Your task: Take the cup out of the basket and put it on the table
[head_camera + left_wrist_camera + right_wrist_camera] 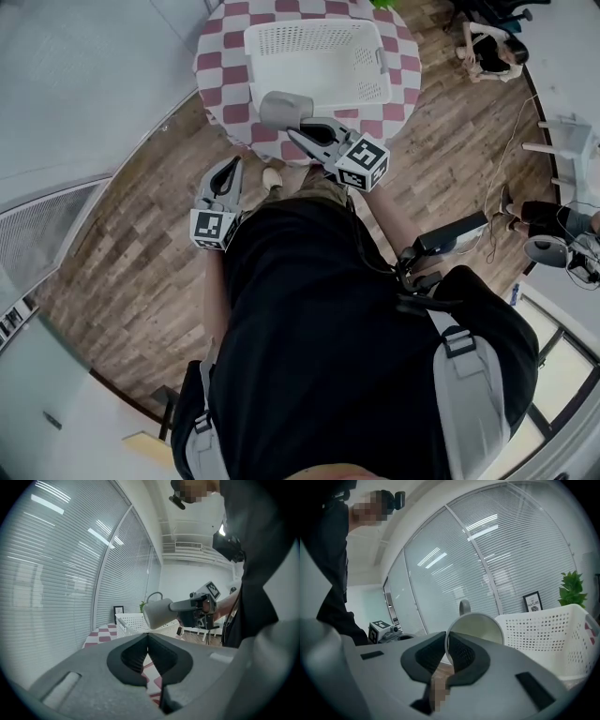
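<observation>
A grey cup (283, 109) with a handle hangs tilted over the near edge of the round checkered table (217, 67). My right gripper (298, 131) is shut on the cup's rim. In the right gripper view the cup (480, 626) opens toward the camera, and its wall is pinched where my right gripper (447, 643) closes. The white perforated basket (314, 58) stands on the table just beyond the cup, with nothing visible inside. My left gripper (231, 171) hangs lower, left of the table over the floor, shut and holding nothing. From it I see the cup (158, 612) in front of the basket (129, 620).
The person's body fills the lower head view. A wood floor (141, 272) surrounds the table. Glass walls with blinds (61, 573) stand behind it, with a potted plant (572, 588) and a framed picture (533, 601). Chairs (492, 42) stand at the far right.
</observation>
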